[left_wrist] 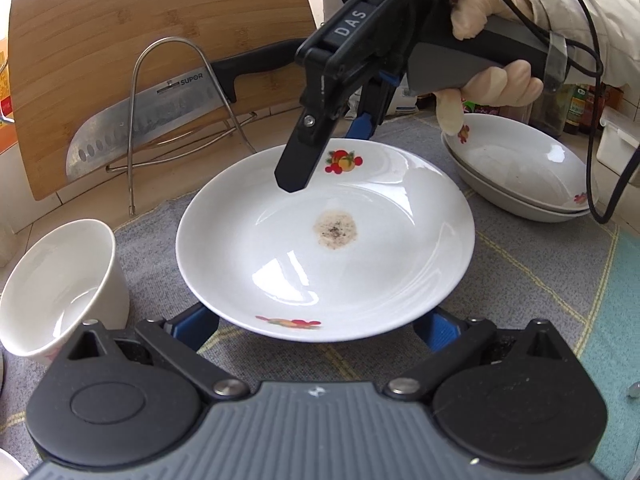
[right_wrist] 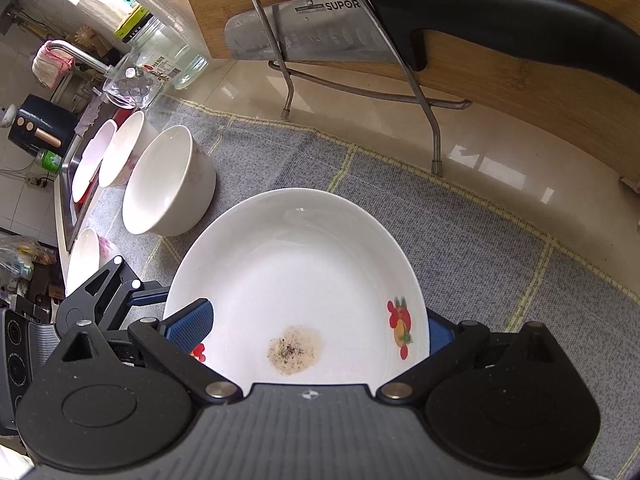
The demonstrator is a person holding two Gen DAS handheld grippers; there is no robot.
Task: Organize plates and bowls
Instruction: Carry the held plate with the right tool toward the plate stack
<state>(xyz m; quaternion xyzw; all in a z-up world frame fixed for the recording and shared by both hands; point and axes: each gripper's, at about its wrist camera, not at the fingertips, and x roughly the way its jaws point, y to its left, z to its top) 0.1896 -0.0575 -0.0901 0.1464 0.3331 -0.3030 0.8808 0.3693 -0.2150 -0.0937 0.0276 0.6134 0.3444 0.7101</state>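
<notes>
My jaws stand apart on both grippers, left gripper (left_wrist: 316, 330) and right gripper (right_wrist: 320, 320) flanking the stained plate (left_wrist: 325, 240) (fruit-printed rim) mid-mat (left_wrist: 520, 280), stacked plates (left_wrist: 520, 168) toward its far right corner.

1. A white plate (left_wrist: 325, 240) with fruit prints and a brown speckled stain lies on a grey mat (left_wrist: 520, 280).
2. The left gripper (left_wrist: 320, 326) spreads wide, blue fingers (left_wrist: 196, 326) partly under the plate's near rim.
3. The right gripper (left_wrist: 316, 156), in a gloved hand (left_wrist: 492, 80), reaches over the far rim.
4. 2 stacked plates (left_wrist: 520, 172) sit right; a white bowl (left_wrist: 60, 284) sits left.
</notes>
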